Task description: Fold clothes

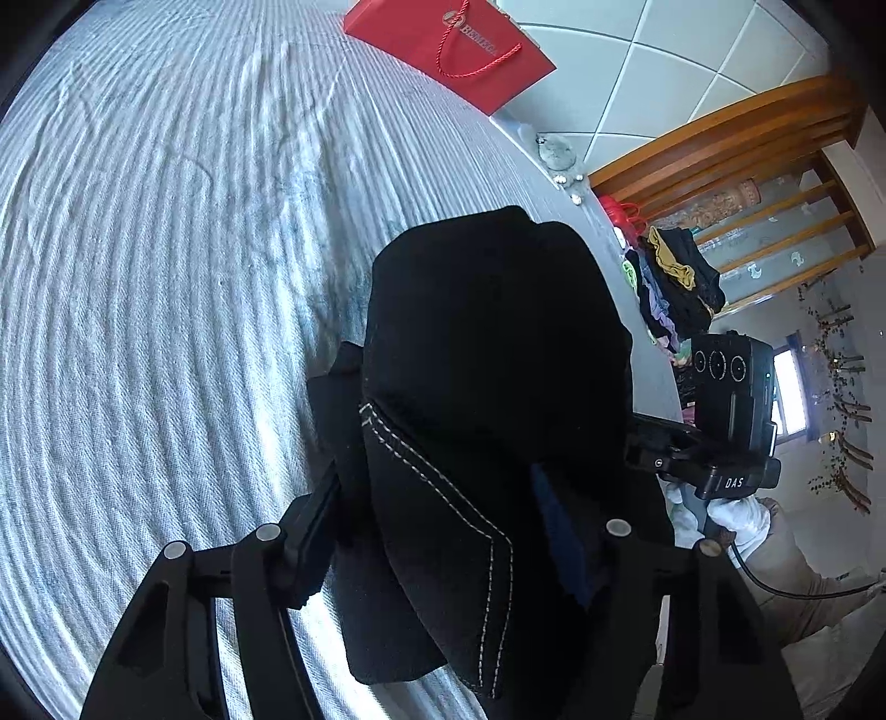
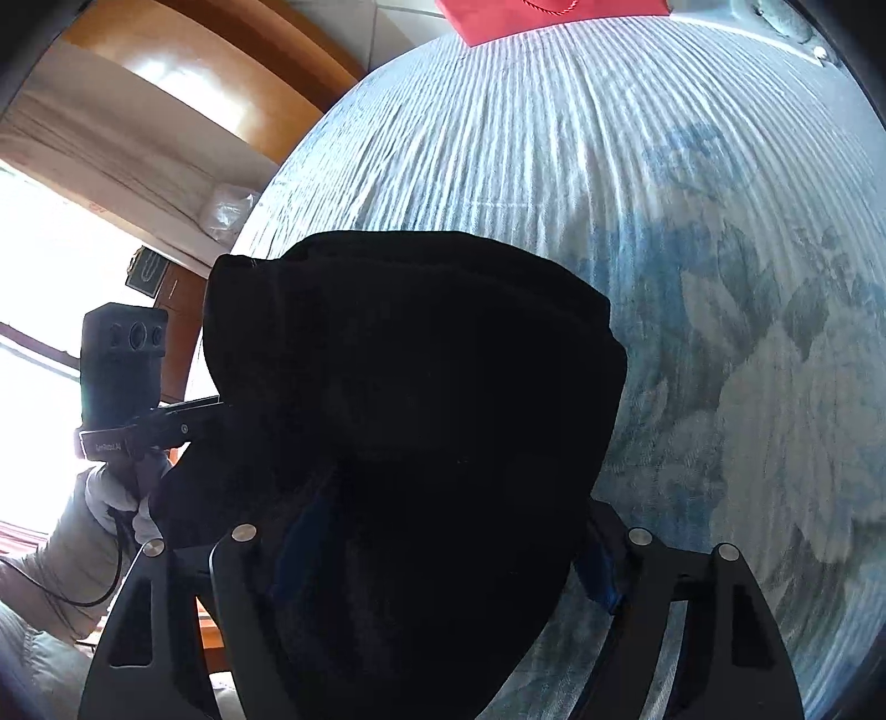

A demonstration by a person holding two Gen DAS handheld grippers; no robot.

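Note:
A black garment [image 1: 476, 399] with white stitched seams hangs bunched between both grippers above the striped bed sheet [image 1: 166, 249]. My left gripper [image 1: 454, 531] is shut on its edge; the cloth drapes over the fingers and hides the tips. In the right wrist view the same black garment [image 2: 410, 399] fills the middle, and my right gripper [image 2: 437, 554] is shut on it, with the fingertips hidden by cloth. The right gripper's body [image 1: 725, 410] shows at the garment's right side in the left wrist view. The left gripper's body [image 2: 124, 376] shows at its left in the right wrist view.
A red paper bag [image 1: 448, 50] lies at the bed's far edge and also shows in the right wrist view [image 2: 554, 16]. A pile of coloured clothes [image 1: 675, 282] sits at the bed's right edge. Wooden furniture [image 1: 764, 166] stands beyond. The sheet [image 2: 720, 277] has a blue flower print.

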